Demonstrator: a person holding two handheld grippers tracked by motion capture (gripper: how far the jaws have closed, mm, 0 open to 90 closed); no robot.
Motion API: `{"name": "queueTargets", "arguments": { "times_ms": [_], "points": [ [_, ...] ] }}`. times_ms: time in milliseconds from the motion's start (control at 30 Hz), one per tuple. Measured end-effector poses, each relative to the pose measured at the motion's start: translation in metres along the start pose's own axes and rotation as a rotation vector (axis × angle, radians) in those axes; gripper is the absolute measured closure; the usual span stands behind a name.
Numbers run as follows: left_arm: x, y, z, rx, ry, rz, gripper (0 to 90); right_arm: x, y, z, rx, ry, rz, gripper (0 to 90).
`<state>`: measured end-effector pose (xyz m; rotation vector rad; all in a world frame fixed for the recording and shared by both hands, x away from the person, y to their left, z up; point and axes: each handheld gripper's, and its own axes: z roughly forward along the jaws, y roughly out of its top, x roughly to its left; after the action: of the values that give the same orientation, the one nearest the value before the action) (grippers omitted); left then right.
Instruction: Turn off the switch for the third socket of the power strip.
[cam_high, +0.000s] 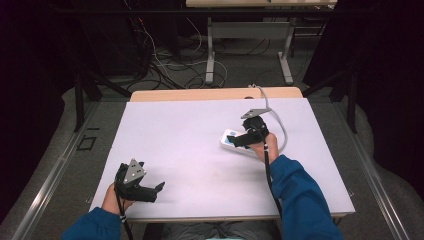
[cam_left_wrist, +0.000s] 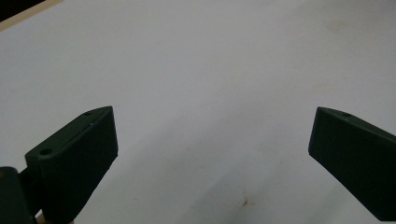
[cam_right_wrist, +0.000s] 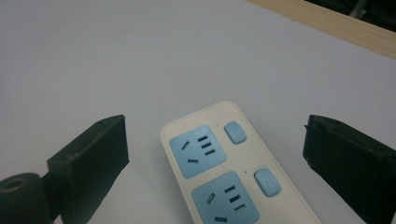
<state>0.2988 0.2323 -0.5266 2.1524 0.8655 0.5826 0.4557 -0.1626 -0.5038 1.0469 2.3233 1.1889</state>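
Observation:
A white power strip (cam_right_wrist: 233, 172) with two blue sockets and two blue switch buttons lies flat on the white table top (cam_high: 190, 130), right of centre. My right gripper (cam_right_wrist: 215, 126) hangs just over the power strip (cam_high: 229, 138), jaws wide apart on either side of it and not touching it. In the high view the right gripper (cam_high: 236, 141) points left, held by a hand in a blue sleeve. Near the table's front left, my left gripper (cam_high: 151, 176) rests low and open. Between the left gripper's jaws (cam_left_wrist: 212, 116) there is only bare table.
A pale grey cord (cam_high: 280, 125) curves from the strip's right side to the table's far edge. A wooden strip (cam_high: 215, 94) borders the back of the table. Beyond it are table legs and loose cables on the floor (cam_high: 170, 65).

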Motion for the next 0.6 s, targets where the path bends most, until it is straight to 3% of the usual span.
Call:
{"name": "queueTargets", "arguments": {
  "times_ms": [233, 600],
  "points": [
    [0.0, 0.0, -0.001, -0.001, 0.003, -0.001, 1.3, 0.003, -0.002, -0.012, -0.002, 0.009, -0.001, 0.0],
    [0.0, -0.001, -0.002, -0.004, 0.012, 0.004, 1.3, 0.008, -0.008, -0.033, -0.011, 0.001, -0.017, 0.0]
  ]
}}
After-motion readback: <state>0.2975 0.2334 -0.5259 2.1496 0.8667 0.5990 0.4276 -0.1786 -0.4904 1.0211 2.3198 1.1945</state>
